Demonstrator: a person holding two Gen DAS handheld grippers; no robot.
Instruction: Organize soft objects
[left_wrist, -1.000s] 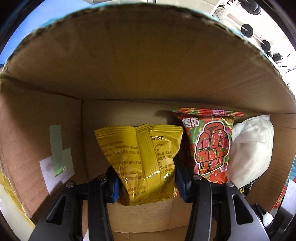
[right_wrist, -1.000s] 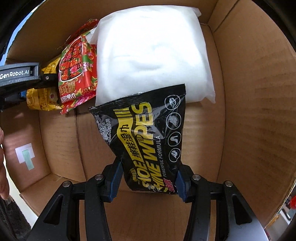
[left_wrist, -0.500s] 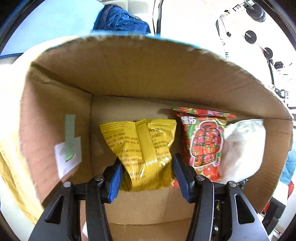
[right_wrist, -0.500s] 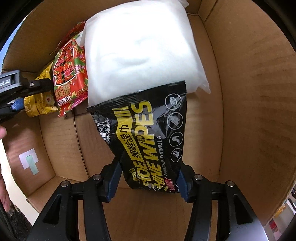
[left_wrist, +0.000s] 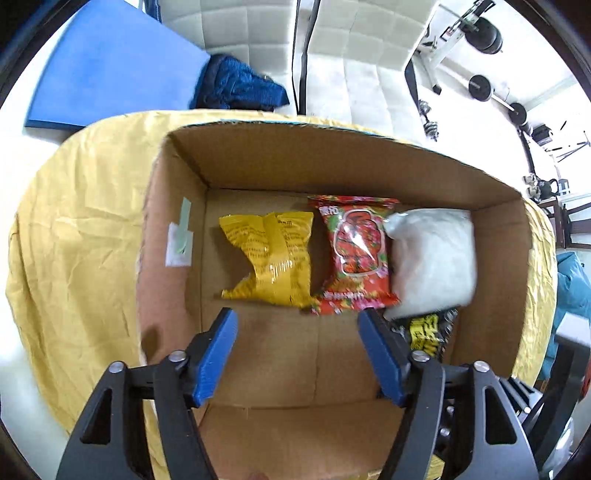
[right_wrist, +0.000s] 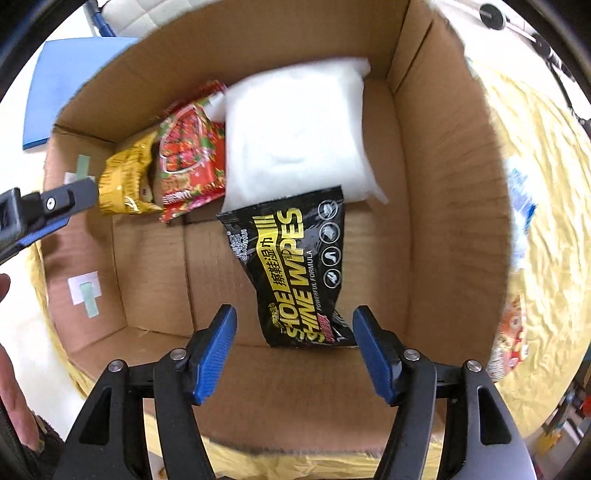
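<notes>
An open cardboard box (left_wrist: 280, 155) (right_wrist: 443, 177) holds a yellow snack bag (left_wrist: 271, 264) (right_wrist: 123, 184), a red snack bag (left_wrist: 354, 254) (right_wrist: 190, 158), a white soft pack (left_wrist: 432, 258) (right_wrist: 295, 136) and a black shoe-wipes pack (right_wrist: 295, 266) (left_wrist: 424, 332). All lie flat on the box floor. My left gripper (left_wrist: 297, 354) is open and empty, above the box, just short of the yellow bag. My right gripper (right_wrist: 293, 352) is open and empty, just short of the wipes pack. The left gripper's finger (right_wrist: 48, 208) shows at the left of the right wrist view.
The box stands on a round table with a yellow cloth (left_wrist: 81, 236) (right_wrist: 546, 206). More packets (right_wrist: 509, 339) lie on the cloth right of the box. A blue mat (left_wrist: 110, 66) and blue garment (left_wrist: 236, 88) lie on the floor beyond.
Both grippers have opened and pulled back up out of the box. The yellow bag and the wipes pack were let go and now lie on the box floor.
</notes>
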